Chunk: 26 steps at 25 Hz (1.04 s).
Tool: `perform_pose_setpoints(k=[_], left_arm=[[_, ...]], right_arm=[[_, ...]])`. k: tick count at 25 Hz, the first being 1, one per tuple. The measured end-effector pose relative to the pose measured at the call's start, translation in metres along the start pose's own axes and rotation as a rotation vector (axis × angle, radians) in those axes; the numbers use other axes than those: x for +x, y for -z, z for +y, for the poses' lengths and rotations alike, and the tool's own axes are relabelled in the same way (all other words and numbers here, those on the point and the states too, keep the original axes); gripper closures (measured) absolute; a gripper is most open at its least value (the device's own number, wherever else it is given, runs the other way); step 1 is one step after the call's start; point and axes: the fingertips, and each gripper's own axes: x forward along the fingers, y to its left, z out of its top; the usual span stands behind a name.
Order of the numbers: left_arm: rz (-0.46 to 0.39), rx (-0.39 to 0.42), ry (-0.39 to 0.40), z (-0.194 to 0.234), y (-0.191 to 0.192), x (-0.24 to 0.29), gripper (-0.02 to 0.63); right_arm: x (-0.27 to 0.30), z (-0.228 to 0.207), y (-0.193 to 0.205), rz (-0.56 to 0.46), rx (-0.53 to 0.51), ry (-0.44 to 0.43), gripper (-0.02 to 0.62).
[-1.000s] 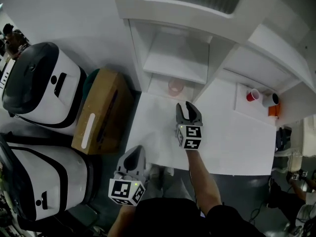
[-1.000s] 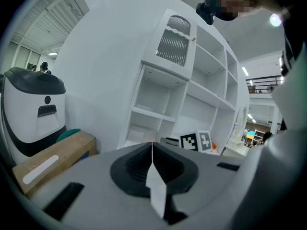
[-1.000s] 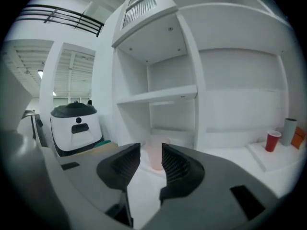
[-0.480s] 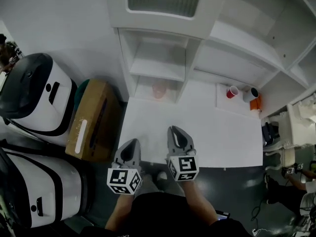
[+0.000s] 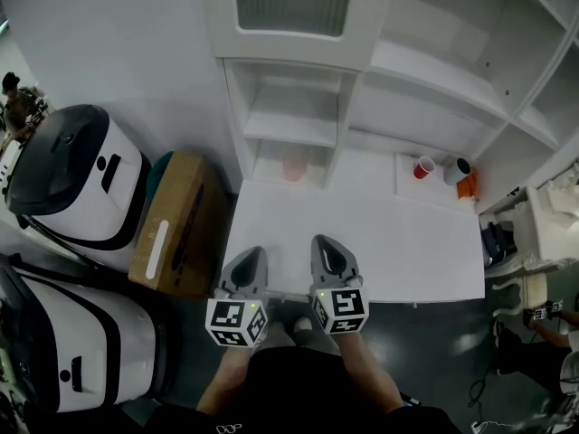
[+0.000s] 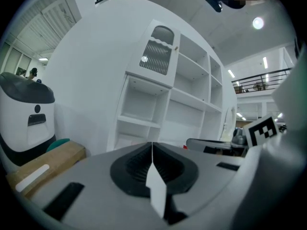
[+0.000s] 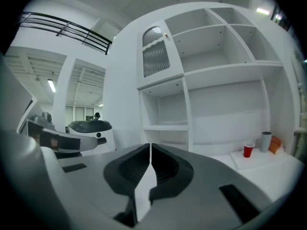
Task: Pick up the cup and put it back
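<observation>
Head view: a white shelf unit (image 5: 298, 107) rises from the far edge of a white table (image 5: 389, 242). Both grippers are at the near edge.
Shelf unit: open cubbies. The lowest left one opens at table level by the far left corner of the surface.
Table: mostly bare. A red cup (image 5: 423, 167) and a grey cup (image 5: 457, 171) stand near the far right corner and play no part here.
Left gripper (image 5: 254, 253): over the near edge toward the near left corner. Its own view shows the jaws pressed together with nothing between them.
Right gripper (image 5: 324, 240): just beside the left one at the near edge. Its jaws have just been closing and now meet, with nothing between them.
Cup (image 5: 295, 165): pale pink and upright, in the lowest left cubby at the far edge, well apart from both grippers.
Step in hand: probably the end of the put-back, since the cup stands shelved and both claws are empty and clear of it. A start not yet made would look the same.
Next move: if another pick follows, one gripper must spread its jaws, cross the surface to the far edge and enter the cubby level, without hitting its side walls.
</observation>
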Motion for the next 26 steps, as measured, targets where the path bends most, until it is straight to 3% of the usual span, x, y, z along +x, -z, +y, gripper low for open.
perform_pose_setpoints(k=[26], left_arm=[[-0.024, 0.011, 0.003, 0.0006, -0.0056, -0.0053, 0.592]], right_arm=[[0.0005, 0.0088, -0.0002, -0.003, -0.043, -0.018, 0.579]])
